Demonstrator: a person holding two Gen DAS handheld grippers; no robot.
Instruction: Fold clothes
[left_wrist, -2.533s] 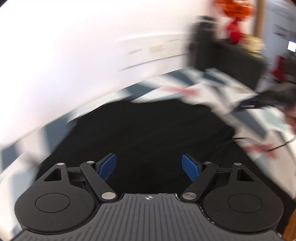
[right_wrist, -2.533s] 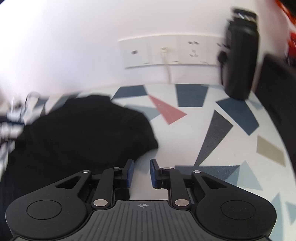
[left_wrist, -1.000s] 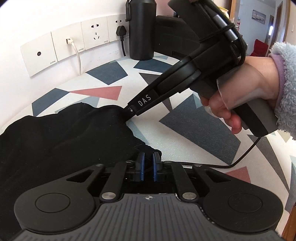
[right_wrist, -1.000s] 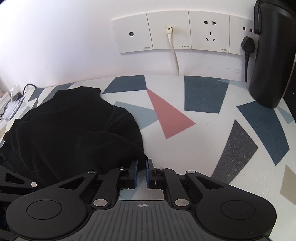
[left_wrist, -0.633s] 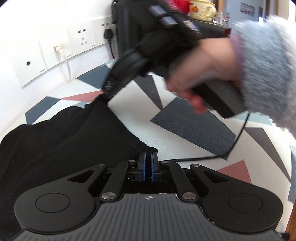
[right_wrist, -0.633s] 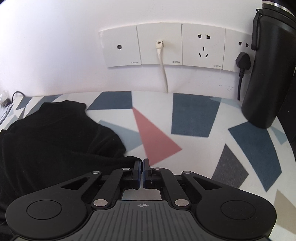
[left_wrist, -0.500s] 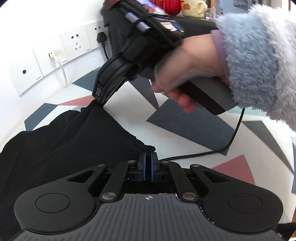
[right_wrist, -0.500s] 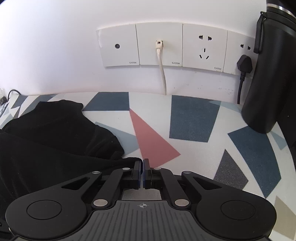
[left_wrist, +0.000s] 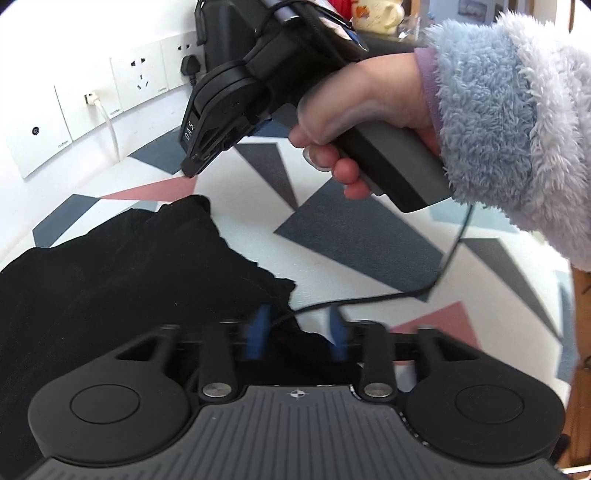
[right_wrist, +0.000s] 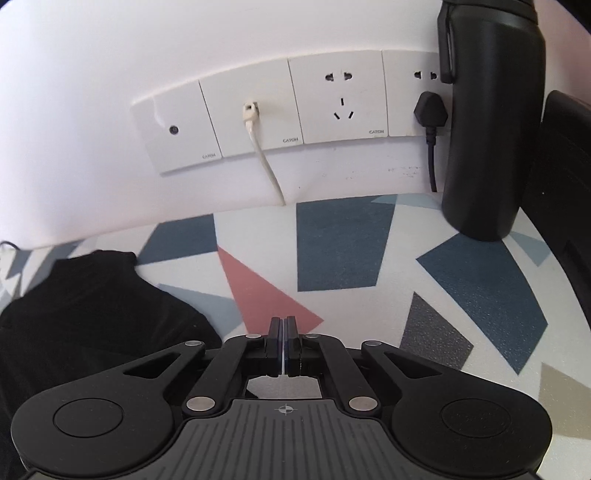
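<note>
On right hand-held gripper (left_wrist: 192, 168) "DAS", jaws together, left hand-held gripper (left_wrist: 297, 334) opening over black garment (left_wrist: 110, 266).

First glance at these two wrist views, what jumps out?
The fuzzy blue sleeve and hand gripping the right gripper, high in the left wrist view. Below it, the black garment lies crumpled on the patterned table; the left gripper jaws are opening around its edge.

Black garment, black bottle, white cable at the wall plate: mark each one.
black garment (left_wrist: 110, 280), left wrist view, on the middle of the cloth.
black bottle (right_wrist: 487, 122), right wrist view, on the body's middle.
white cable (right_wrist: 264, 162), right wrist view, on the run below its plug.
</note>
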